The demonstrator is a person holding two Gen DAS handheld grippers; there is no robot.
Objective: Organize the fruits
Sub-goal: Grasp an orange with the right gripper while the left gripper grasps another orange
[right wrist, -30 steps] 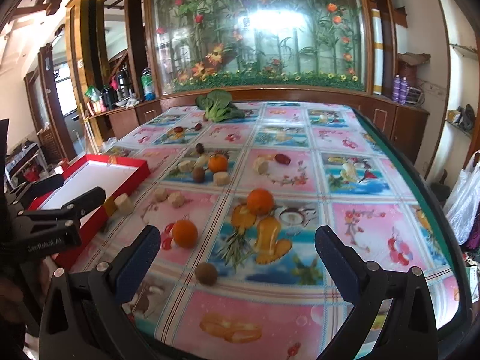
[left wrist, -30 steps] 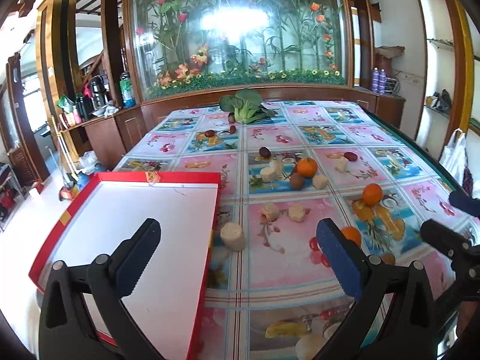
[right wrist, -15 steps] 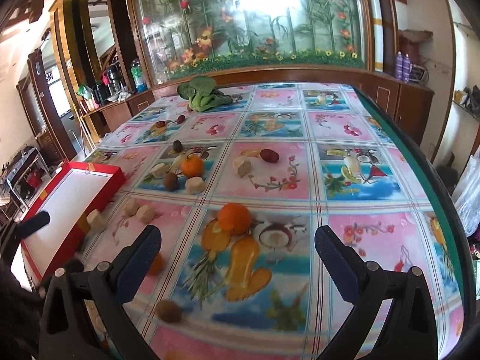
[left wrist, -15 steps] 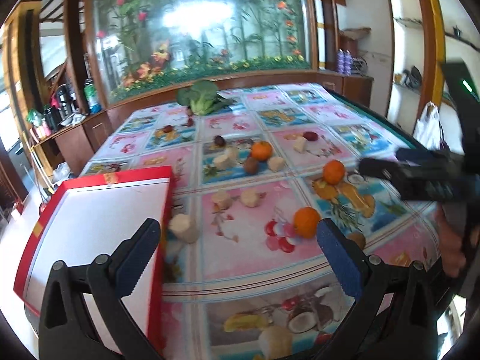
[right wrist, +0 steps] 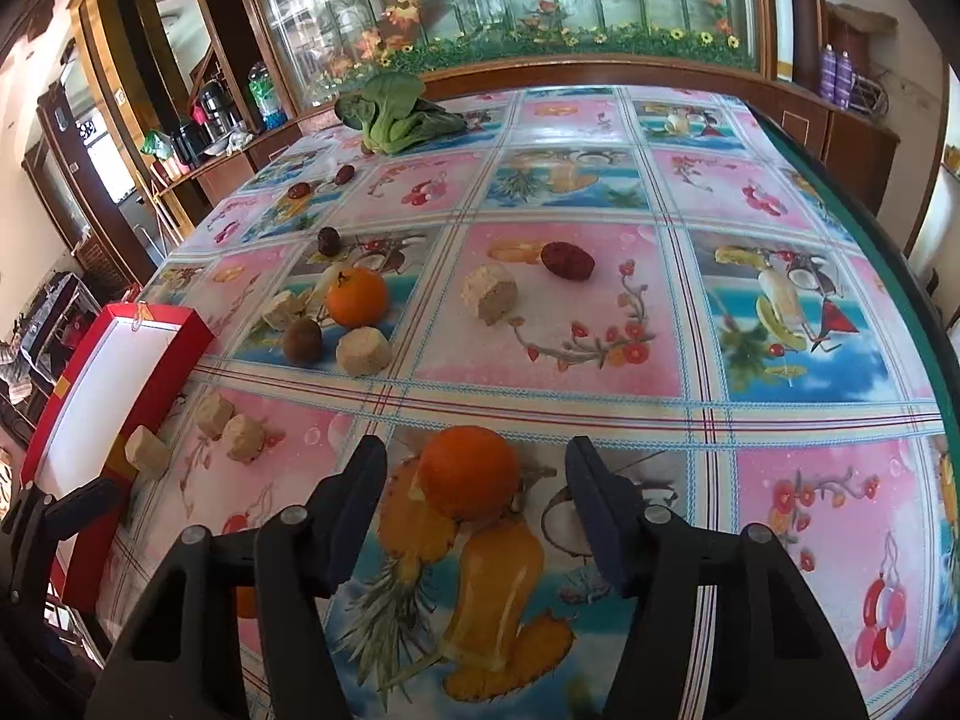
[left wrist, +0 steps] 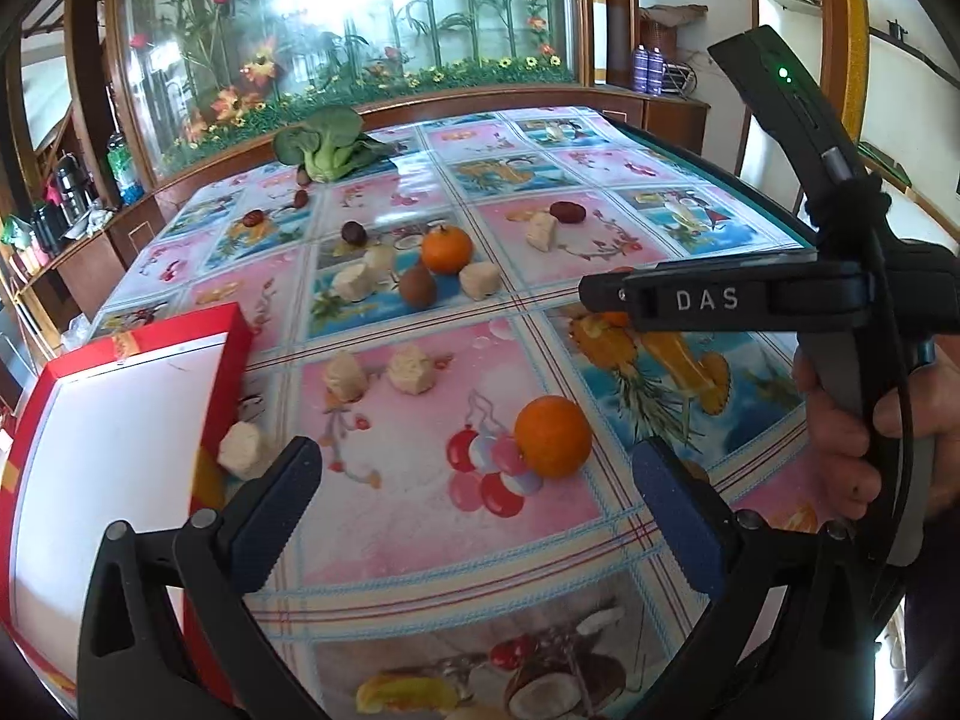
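Since a second ago the right gripper (right wrist: pixel 474 489) has swung forward and down over the table, so that a round orange tangerine (right wrist: pixel 469 471) now sits between its dark padded fingers, and the left gripper (left wrist: pixel 477 507) has turned right, away from the tray. The right jaws stand apart on either side of that fruit without touching it, as far as the right wrist view shows. The left jaws are also wide apart and hold nothing; a second orange tangerine (left wrist: pixel 552 435) lies just beyond them, slightly to the right.

At the near left sits the flat red-rimmed tray with a white floor (left wrist: pixel 234 336), and what shows of it is bare. A pale beige chunk (left wrist: pixel 241 450) rests against its right wall, with two more beige chunks (left wrist: pixel 378 371) a little farther out on the glossy fruit-print tablecloth (right wrist: pixel 600 324).

Farther still, a third tangerine (right wrist: pixel 355 296) lies in a cluster with a small brown round fruit (right wrist: pixel 302 339) and more beige pieces. Right of that lie another beige piece (right wrist: pixel 491 293) and a dark red date-like fruit (right wrist: pixel 567 260). Small dark fruits trail toward the far left, and a leafy green vegetable (right wrist: pixel 393 114) lies at the far edge.

By my reading the sorting has barely begun: nothing is in the tray, everything is scattered, and the first pick looks to be the tangerine under the right gripper.
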